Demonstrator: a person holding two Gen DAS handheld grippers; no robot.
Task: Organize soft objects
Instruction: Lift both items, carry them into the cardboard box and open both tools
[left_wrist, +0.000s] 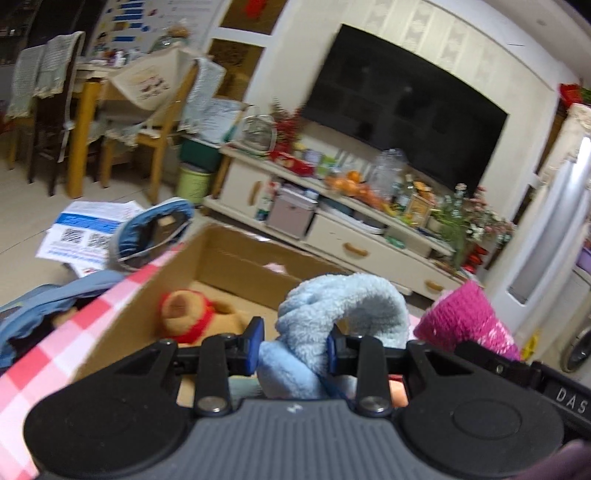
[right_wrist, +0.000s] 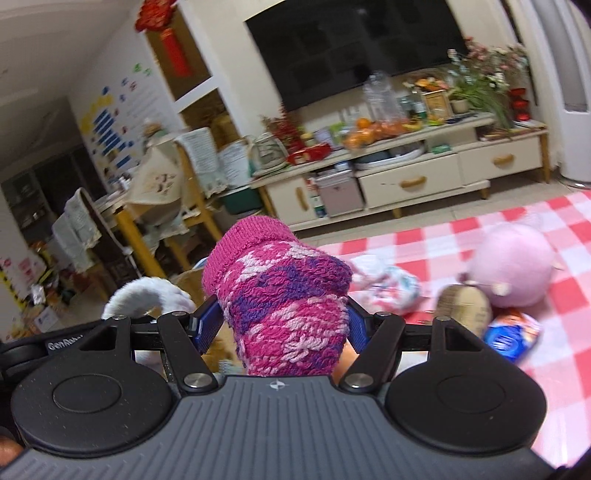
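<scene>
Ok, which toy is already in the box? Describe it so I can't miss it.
Find the open cardboard box beside the checked cloth. On its floor lies a tan plush bear. Its red scarf marks it; nothing else visible in the box is a toy.
</scene>
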